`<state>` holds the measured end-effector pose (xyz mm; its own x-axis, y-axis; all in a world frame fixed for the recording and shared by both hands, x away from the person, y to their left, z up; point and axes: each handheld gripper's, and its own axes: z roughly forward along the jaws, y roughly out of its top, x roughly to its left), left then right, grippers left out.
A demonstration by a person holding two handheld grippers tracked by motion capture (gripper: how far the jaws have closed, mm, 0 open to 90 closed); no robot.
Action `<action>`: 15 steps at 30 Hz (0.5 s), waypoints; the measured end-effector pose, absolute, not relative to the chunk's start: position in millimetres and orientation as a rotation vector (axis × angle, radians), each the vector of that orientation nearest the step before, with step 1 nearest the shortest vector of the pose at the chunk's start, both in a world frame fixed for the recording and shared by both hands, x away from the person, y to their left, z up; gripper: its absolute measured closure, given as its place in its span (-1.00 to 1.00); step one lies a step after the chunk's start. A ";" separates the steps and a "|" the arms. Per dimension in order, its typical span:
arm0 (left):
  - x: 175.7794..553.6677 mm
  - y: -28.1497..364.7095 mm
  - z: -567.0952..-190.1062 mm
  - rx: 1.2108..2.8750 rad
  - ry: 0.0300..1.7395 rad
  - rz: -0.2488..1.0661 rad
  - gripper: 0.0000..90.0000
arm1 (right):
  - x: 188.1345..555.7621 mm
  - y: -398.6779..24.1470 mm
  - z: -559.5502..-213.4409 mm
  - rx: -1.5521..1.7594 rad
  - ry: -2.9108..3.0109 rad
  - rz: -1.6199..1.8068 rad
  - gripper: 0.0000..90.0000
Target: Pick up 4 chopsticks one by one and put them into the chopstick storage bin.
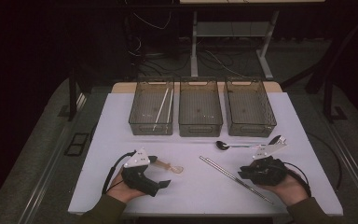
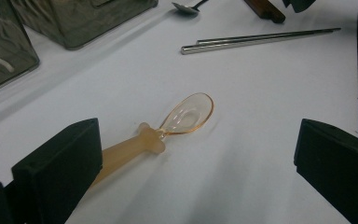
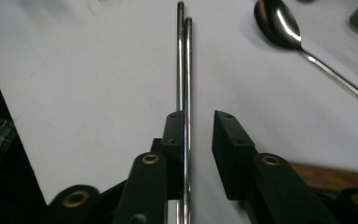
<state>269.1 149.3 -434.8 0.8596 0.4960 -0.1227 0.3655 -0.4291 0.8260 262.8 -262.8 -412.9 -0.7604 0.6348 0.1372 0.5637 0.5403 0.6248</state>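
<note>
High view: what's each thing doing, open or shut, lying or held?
left gripper, open, orange spoon between its jaws.
right gripper, open, metal chopsticks between its jaws, not squeezed.
orange spoon, lying bowl-up on the table.
metal chopsticks, lying side by side.
metal spoon, lying flat, untouched.
left bin, holds white sticks.

I work at a white table (image 1: pixel 121 116) in a dim room; at twelve o'clock, a pale desk frame (image 1: pixel 196 42) and loose cables (image 1: pixel 144 56) cross grey floor (image 1: pixel 42 140).
</note>
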 end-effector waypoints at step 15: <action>269.3 148.8 -435.1 2.068 0.618 0.171 -1.00 | 261.8 -256.6 -427.5 0.998 2.770 0.863 0.84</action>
